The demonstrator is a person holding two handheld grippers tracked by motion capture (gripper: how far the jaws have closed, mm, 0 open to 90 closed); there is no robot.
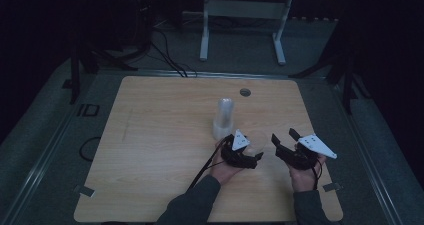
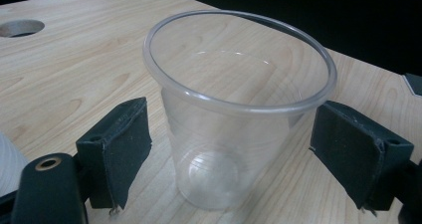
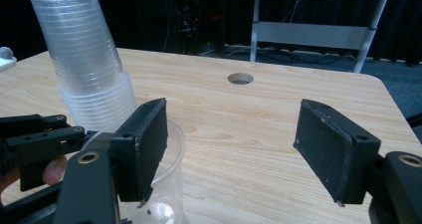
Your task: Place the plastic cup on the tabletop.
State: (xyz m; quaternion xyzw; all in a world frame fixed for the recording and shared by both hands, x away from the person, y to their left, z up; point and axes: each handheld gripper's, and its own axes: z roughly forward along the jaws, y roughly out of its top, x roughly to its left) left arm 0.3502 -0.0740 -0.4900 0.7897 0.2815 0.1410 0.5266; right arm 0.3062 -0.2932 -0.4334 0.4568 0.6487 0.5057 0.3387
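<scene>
Clear thin-walled plastic cup (image 2: pixel 234 119), standing upright and empty on the pale wooden table (image 1: pixel 160 150), sits at the middle of the left gripper view and shows only as a faint ring right of centre in the high view (image 1: pixel 257 141). It looks very light and flexible, so a hard squeeze would probably buckle the wall, and the smooth plastic may slip; the best hold seems to be just under the rolled rim, where the wall is stiffest, with gentle pressure. Left gripper (image 2: pixel 229 149) brackets the cup with its black padded jaws spread wide, a gap on each side, so the pads do not press and the cup stands free. Right gripper (image 3: pixel 231 144), in the lower half of its own view, is likewise spread and has nothing between its pads; the cup's rim peeks out behind its left-hand jaw at lower left. Farther out, a tall stack of clear nested plastic cups (image 1: pixel 223 117) stands just above centre in the high view, near the lone cup, and a round cable hole (image 1: pixel 245 92) lies toward the table's far edge.
</scene>
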